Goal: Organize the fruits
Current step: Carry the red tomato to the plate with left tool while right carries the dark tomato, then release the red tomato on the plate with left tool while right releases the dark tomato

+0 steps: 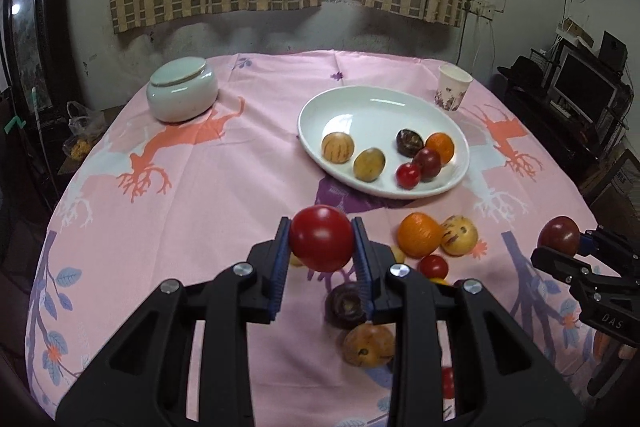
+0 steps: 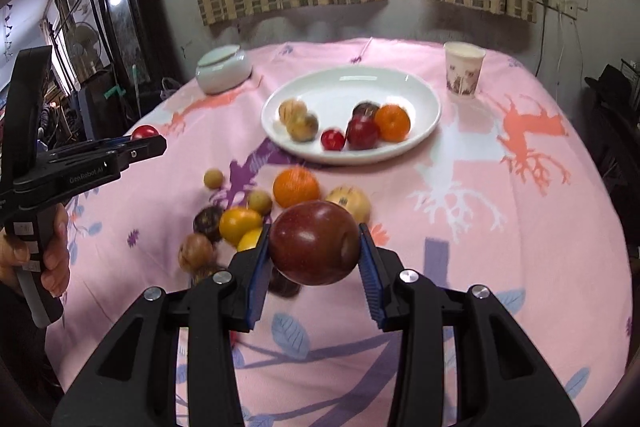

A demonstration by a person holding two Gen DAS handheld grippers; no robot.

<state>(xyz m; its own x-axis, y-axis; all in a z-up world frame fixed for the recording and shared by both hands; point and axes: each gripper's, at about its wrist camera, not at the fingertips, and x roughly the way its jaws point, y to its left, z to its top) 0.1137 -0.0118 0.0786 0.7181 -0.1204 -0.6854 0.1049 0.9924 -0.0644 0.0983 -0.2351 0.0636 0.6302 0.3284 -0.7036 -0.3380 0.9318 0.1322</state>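
The left gripper [image 1: 322, 247] pinches a bright red fruit [image 1: 321, 243] between its blue pads, clear of the cloth, and the right gripper [image 2: 316, 247] clamps a larger dark red plum-like fruit [image 2: 315, 243] the same way; each shows at the edge of the other's view, carried by a person's hand [image 2: 48, 259]. Below them the round table under its pink tablecloth [image 1: 192, 187] holds everything else. The white plate [image 1: 360, 103], set toward the far right side, already carries six fruits: two tan striped ones on its left, and a dark one, an orange, a dark red one and a small red one bunched on its right. Far left of it stands a pale lidded jar [image 1: 183, 91], and a paper cup [image 1: 453, 87] sits behind the plate. So the job looks roughly halfway: still loose on the cloth, near the grippers, lie an orange [image 2: 296, 187], a tan striped fruit [image 2: 350, 203], a yellow fruit [image 2: 239, 225], a dark purple one [image 2: 208, 223], a brown wrinkled one [image 2: 195, 251] and a few small tan and red pieces. The two held fruits presumably go to the plate next, then the remaining pile.
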